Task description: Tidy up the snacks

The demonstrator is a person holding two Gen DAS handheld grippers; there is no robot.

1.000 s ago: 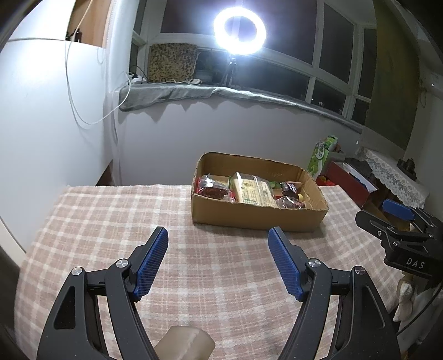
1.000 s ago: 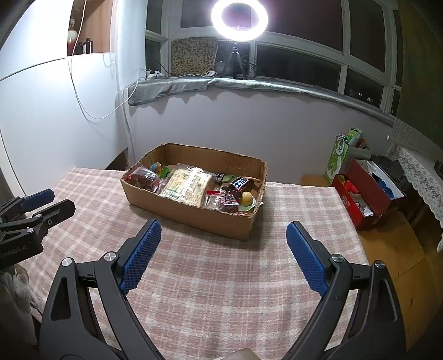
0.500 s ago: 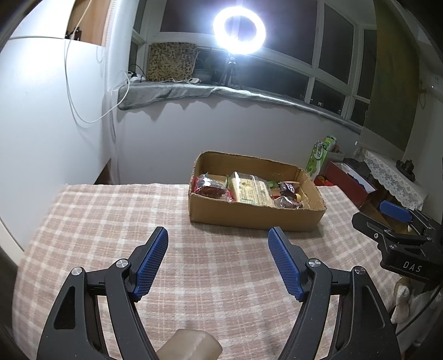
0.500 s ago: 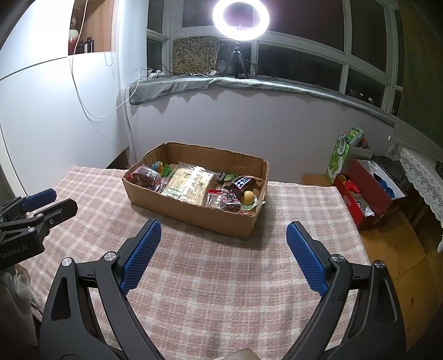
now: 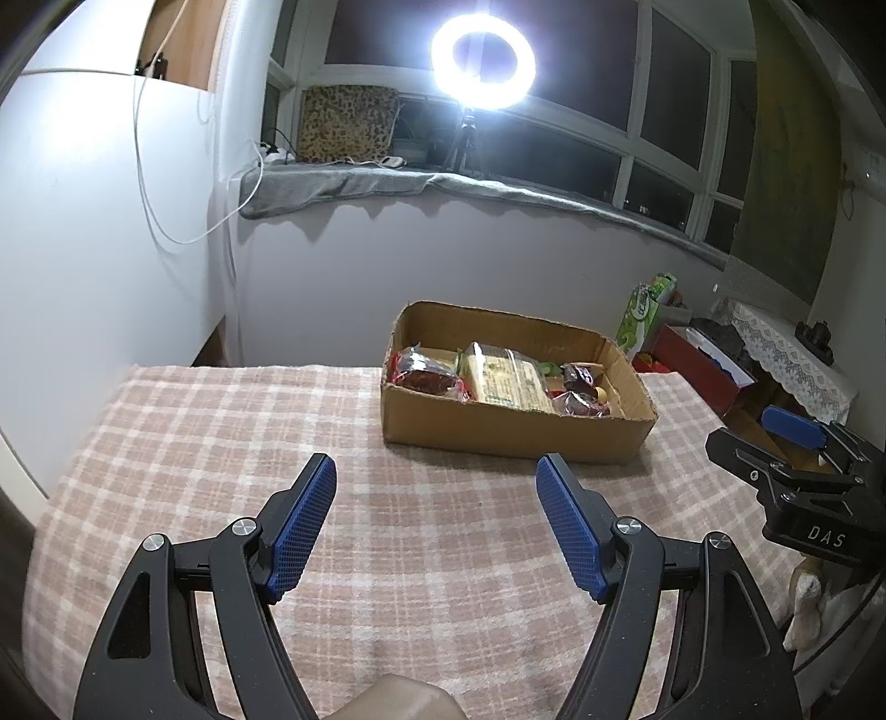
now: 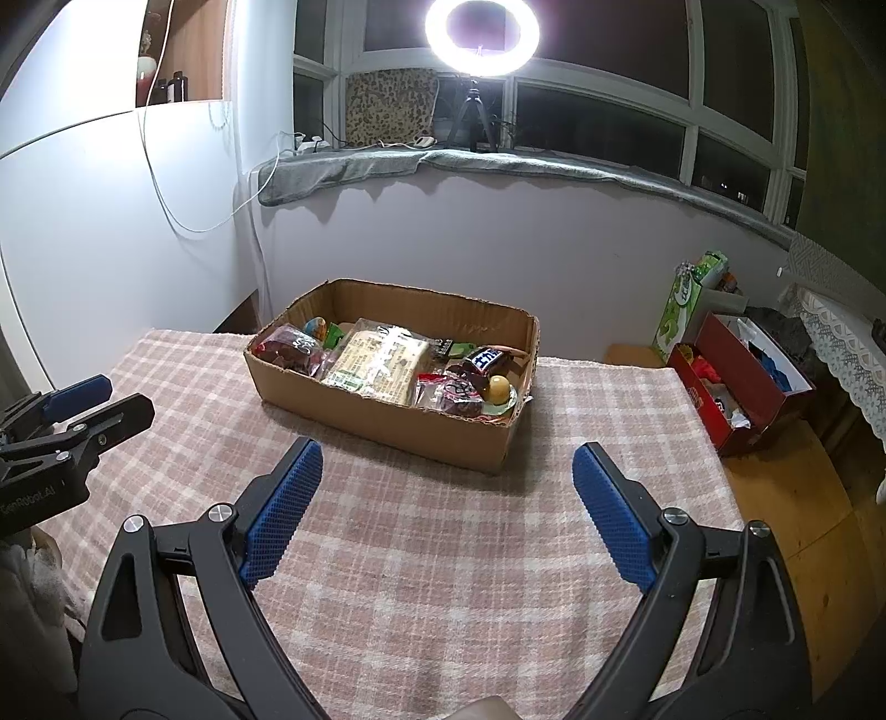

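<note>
Grippers come nearest: the left gripper (image 5: 436,471) and right gripper (image 6: 447,462) both hover over the plaid cloth (image 6: 432,554) with fingers spread wide and nothing between them. Beyond them, toward the far edge of the cloth, sits the cardboard box (image 6: 382,421). Inside it lie 2 dark red packets (image 6: 290,350), a pale flat pack (image 6: 382,365), a chocolate bar (image 6: 487,359) and a yellow ball (image 6: 498,389). Behind, a ring light (image 6: 482,34) glows on the windowsill (image 6: 498,163).
</note>
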